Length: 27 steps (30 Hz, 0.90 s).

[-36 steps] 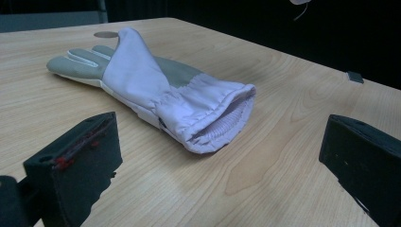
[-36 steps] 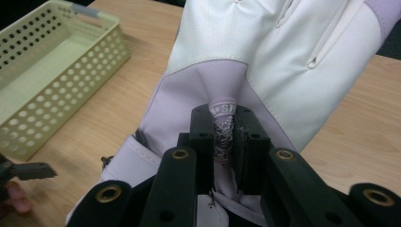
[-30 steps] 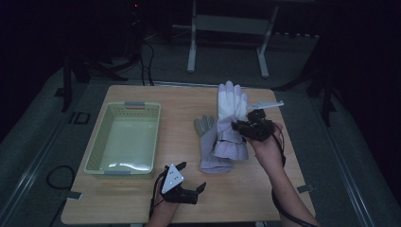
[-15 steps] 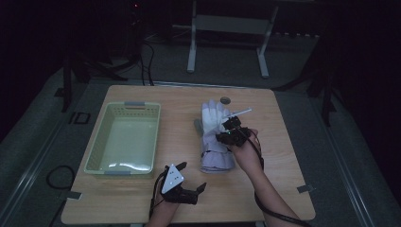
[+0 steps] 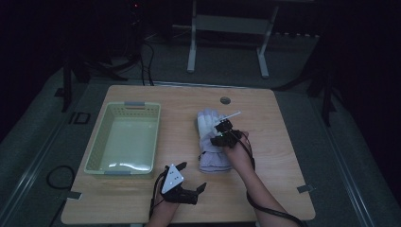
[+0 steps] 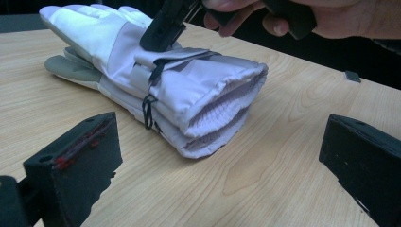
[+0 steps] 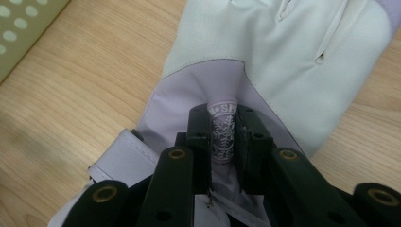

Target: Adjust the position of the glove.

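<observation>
Two white and lavender gloves (image 5: 208, 151) lie stacked near the middle of the table, cuffs toward me, joined by a thin black cord (image 6: 148, 106). My right gripper (image 5: 219, 137) reaches down onto the top glove (image 7: 283, 56). In the right gripper view, the gripper (image 7: 223, 127) is shut on a lavender tab with a snowflake mark at the glove's wrist; its jaws have just eased slightly apart, with the tab still between them. My left gripper (image 5: 193, 176) rests open near the front edge. In its own view the left gripper (image 6: 222, 156) faces the cuffs, with nothing between its fingers.
A pale green basket (image 5: 94, 156) with holed walls stands on the left part of the table; its corner (image 7: 23, 28) lies close to the gloves. A small round grommet (image 5: 225, 100) sits near the table's far edge. Dark floor and a metal frame lie beyond.
My right gripper has come down and toward me with the white glove, which now lies flat on the other glove. The left gripper has stayed put.
</observation>
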{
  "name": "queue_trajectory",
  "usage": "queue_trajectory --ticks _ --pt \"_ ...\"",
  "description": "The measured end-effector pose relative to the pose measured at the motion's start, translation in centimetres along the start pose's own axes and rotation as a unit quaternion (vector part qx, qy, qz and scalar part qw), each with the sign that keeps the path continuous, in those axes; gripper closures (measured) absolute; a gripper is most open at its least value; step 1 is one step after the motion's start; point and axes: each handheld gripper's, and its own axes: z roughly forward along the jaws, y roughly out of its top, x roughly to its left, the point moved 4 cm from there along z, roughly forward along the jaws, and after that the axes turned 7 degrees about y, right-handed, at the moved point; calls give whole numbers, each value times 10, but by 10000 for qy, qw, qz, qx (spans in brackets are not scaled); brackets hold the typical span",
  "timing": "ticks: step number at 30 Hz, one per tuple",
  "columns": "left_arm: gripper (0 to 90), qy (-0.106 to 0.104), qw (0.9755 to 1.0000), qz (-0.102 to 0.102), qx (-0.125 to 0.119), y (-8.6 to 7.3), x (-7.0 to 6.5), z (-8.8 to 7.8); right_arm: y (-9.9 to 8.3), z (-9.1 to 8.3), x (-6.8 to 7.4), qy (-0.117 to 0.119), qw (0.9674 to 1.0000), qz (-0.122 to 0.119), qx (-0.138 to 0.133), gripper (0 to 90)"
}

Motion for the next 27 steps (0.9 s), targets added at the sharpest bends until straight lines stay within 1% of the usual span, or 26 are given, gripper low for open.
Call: queue_trajectory --ticks 2,4,7,9,10,11,14,16,17,20,22,24,25,26,27 --pt "0 -4 10000 -8 0 0 0 0 -1 2 1 -55 10000 -75 29 777" --pt "0 -8 10000 -14 -3 0 0 0 -3 4 0 -40 10000 -81 23 768" --pt "0 -6 10000 -36 3 0 1 0 -3 3 -2 -5 10000 -88 -20 715" --pt "0 -5 10000 -49 6 0 1 0 -3 -2 -2 35 9999 -115 -109 642" --pt "0 -8 10000 -55 5 0 1 0 -3 -4 -2 54 9998 -116 -136 588" --pt "0 -8 10000 -57 5 0 1 0 -3 -6 -3 39 9997 -137 -177 548" --pt "0 -9 10000 -51 -1 0 1 0 -5 -13 -4 -13 9992 -257 -320 461" --pt "0 -4 10000 -36 12 0 1 0 -7 -17 -5 -15 9987 -295 -408 393" --pt "0 -4 10000 -36 15 0 1 0 -8 -20 -5 -12 9985 -297 -465 373" --pt "0 -2 10000 -26 13 0 0 0 -13 -25 -6 122 9977 -294 -593 332" --pt "0 -10 10000 -29 14 0 0 0 -15 -29 -7 175 9970 -318 -686 263" --pt "0 -7 10000 -26 22 0 0 1 -18 -32 -7 270 9958 -433 -761 176" --pt "0 17 10000 -27 43 0 0 1 -19 -33 -8 263 9955 -488 -774 158" --pt "0 65 9999 -28 74 0 0 2 -19 -34 -9 298 9949 -492 -834 143" --pt "0 124 9999 -9 113 0 0 2 -21 -36 -9 394 9940 -564 -845 122"
